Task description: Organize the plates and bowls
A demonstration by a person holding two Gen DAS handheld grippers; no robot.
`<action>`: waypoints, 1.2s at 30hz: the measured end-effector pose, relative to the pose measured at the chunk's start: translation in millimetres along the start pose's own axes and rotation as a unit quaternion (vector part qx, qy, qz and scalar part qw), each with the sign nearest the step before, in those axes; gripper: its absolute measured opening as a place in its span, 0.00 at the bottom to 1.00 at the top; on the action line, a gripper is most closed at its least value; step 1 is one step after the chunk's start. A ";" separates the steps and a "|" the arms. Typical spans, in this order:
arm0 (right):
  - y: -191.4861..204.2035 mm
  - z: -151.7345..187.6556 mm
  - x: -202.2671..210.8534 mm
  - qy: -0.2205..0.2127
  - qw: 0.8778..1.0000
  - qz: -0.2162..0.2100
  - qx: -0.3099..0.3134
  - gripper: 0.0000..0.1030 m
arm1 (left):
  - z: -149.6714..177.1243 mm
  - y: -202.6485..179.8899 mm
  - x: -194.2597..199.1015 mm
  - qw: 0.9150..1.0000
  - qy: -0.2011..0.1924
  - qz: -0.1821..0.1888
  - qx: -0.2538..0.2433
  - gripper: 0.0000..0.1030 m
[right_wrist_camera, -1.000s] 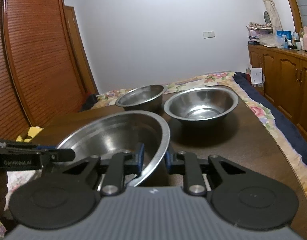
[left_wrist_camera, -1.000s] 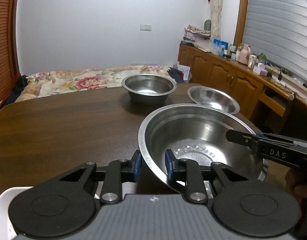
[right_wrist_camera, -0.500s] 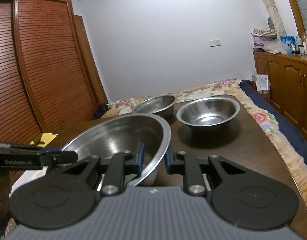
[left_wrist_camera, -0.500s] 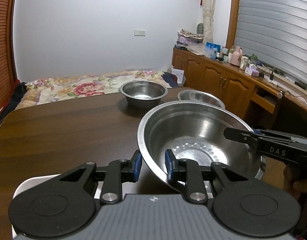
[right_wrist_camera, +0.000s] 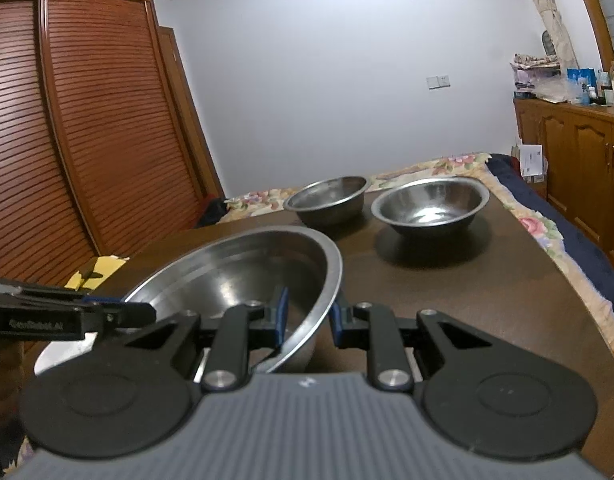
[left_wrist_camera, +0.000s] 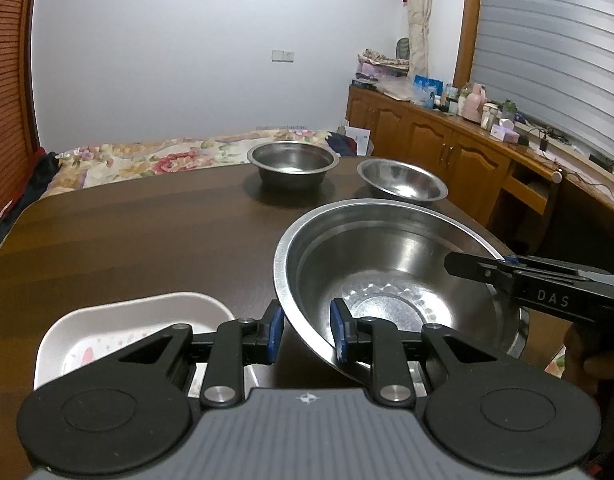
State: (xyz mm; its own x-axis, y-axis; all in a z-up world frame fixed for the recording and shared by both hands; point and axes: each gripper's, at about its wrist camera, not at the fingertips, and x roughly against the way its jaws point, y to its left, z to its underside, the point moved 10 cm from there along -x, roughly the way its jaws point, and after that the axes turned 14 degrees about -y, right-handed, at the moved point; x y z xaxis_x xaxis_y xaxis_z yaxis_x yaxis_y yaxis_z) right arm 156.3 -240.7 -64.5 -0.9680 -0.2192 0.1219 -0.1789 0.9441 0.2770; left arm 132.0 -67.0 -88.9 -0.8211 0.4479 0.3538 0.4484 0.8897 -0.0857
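Note:
A large steel bowl [left_wrist_camera: 391,276] [right_wrist_camera: 243,268] hangs over the dark wooden table [left_wrist_camera: 147,232], held from two sides. My left gripper [left_wrist_camera: 305,330] is shut on its near rim in the left wrist view. My right gripper [right_wrist_camera: 307,318] is shut on the opposite rim, and shows in the left wrist view as a black arm [left_wrist_camera: 543,284] at the right. Two smaller steel bowls [left_wrist_camera: 293,164] [left_wrist_camera: 401,180] stand at the table's far end. A white plate [left_wrist_camera: 119,328] lies below my left gripper, partly hidden by it.
The two far bowls [right_wrist_camera: 327,200] [right_wrist_camera: 431,204] stand side by side near the table's far edge. A bed with a flowered cover [left_wrist_camera: 155,160] lies beyond the table. Wooden cabinets [left_wrist_camera: 447,152] run along the right wall and a slatted wardrobe [right_wrist_camera: 67,140] stands at the left.
Both grippers have drawn back toward me with the large bowl. The far bowls look smaller and farther, and the white plate has come into view under my left gripper.

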 end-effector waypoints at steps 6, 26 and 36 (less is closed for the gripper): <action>5.5 5.0 4.8 0.005 1.000 -0.004 -0.003 0.23 | 5.4 -0.5 2.6 1.000 0.009 0.000 0.000 0.26; 3.9 18.3 7.4 0.026 1.000 0.005 0.009 0.23 | 13.5 -1.2 0.7 1.000 0.018 0.006 0.003 0.26; -0.3 16.8 7.5 0.033 0.999 0.018 0.022 0.36 | 9.0 4.0 3.2 1.000 0.006 -0.009 0.000 0.40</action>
State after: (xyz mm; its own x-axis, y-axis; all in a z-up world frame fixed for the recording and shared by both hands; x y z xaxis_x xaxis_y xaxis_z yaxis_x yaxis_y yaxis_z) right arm 146.1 -238.5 -79.6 -0.9607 -0.1987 0.1937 -0.1526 0.9614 0.2292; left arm 128.0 -61.2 -96.5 -0.8248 0.4308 0.3662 0.4336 0.8976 -0.0792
